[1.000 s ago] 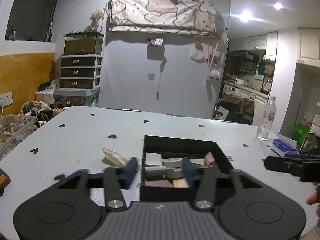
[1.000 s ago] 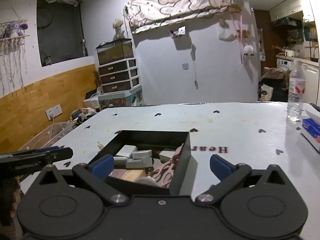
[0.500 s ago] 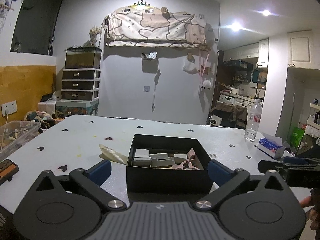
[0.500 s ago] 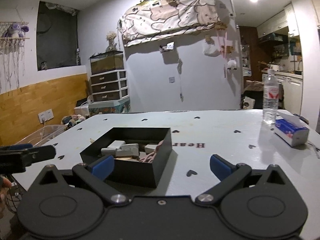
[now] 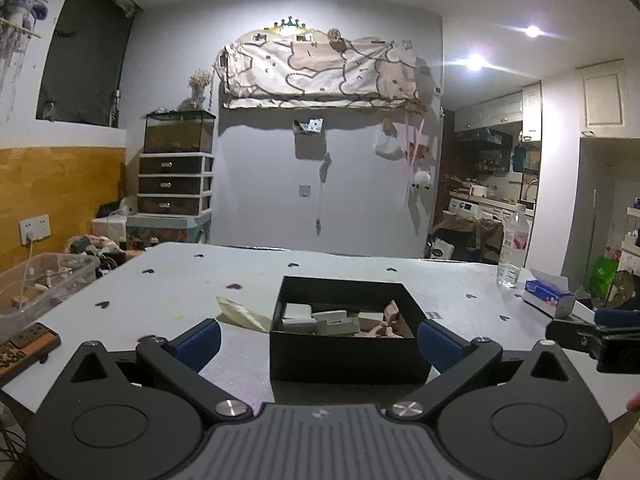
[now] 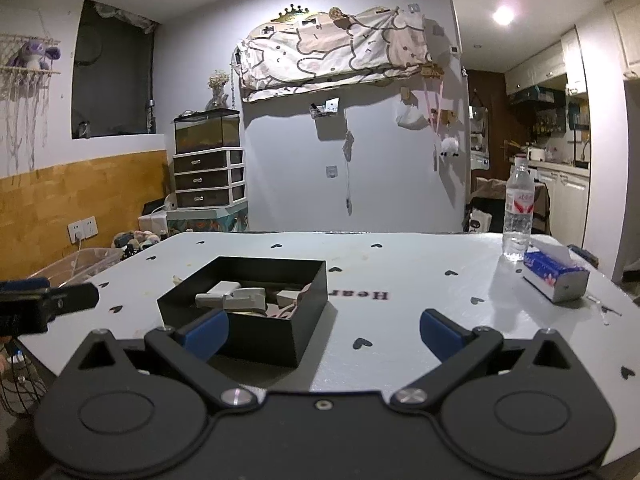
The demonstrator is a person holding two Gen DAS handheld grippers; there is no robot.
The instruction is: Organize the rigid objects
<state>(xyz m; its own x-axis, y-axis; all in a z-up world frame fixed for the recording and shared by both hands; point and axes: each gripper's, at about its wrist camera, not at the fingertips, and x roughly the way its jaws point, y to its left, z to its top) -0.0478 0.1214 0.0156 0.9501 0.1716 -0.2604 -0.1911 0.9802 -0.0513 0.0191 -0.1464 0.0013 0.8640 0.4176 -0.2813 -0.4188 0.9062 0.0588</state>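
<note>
Both the left gripper (image 5: 318,338) and the right gripper (image 6: 324,332) hang spread wide and empty, the black box (image 5: 344,354) of sorted pieces resting just ahead of them, apparently released because filling looks finished.

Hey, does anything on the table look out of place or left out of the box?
One pale flat piece lies on the white table beside the black open box's left wall, while similar pale pieces sit inside. Nothing looks spilled or damaged.
</note>
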